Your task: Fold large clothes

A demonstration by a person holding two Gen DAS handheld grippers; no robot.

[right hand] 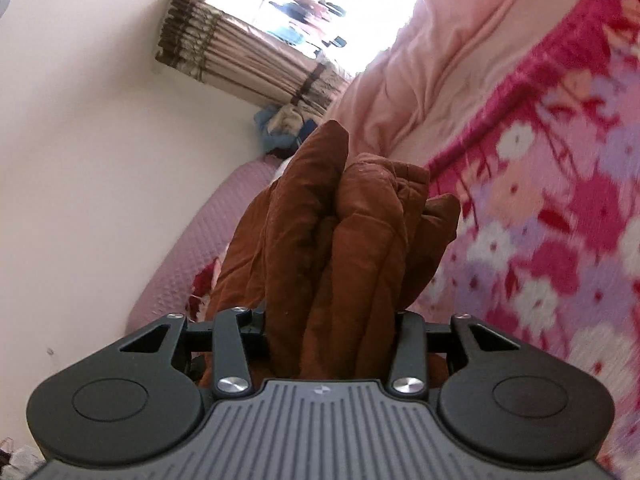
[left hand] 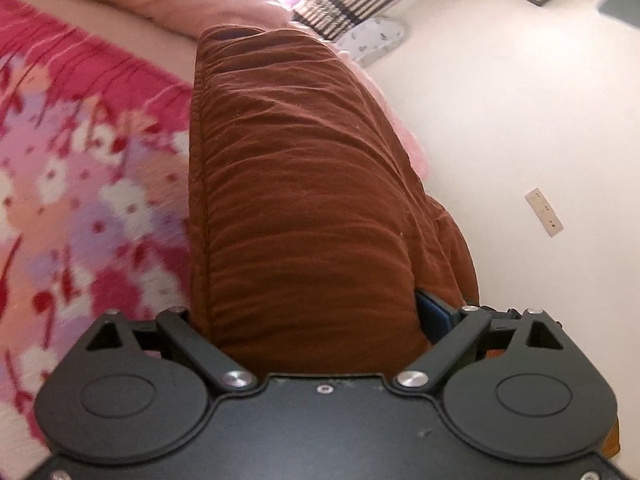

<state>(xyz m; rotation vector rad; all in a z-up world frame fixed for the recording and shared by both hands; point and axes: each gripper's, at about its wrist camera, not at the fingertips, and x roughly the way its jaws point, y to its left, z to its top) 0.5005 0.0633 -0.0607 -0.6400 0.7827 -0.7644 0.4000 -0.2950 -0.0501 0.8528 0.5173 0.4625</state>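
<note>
Left tongs (left hand: 316, 320): spread wide, a thick fold of the brown garment (left hand: 304, 184) filling the gap between the two arms; one blue pad (left hand: 434, 312) showed at the right edge of the cloth. Taken as gripping the garment, though the fingertips themselves were hidden under it.

Right tongs (right hand: 332, 320): narrower, clamped on several bunched layers of the same brown garment (right hand: 344, 240), which stood up in ridges beyond the fingers.

Garment position: held up between both tongs, above the bed. Floral blanket (left hand: 80, 184) lay to the left in the left wrist view, to the right in the right wrist view (right hand: 560, 220). Pink duvet (right hand: 432, 60) farther off, toward the bright window (right hand: 320, 0); striped curtain (right hand: 240, 68) beside it. White wall (left hand: 520, 120) with a socket plate (left hand: 544, 212).

Handling, by judgement: cloth looked soft, padded, finely wrinkled, limp rather than stiff; likely bulky and somewhat heavy for its thickness. Not slippery by its look. The stitched seam (left hand: 200, 200) along the left edge seemed the firmest line to grip; corners and hems would give cleaner folds than mid-panel bunches.
</note>
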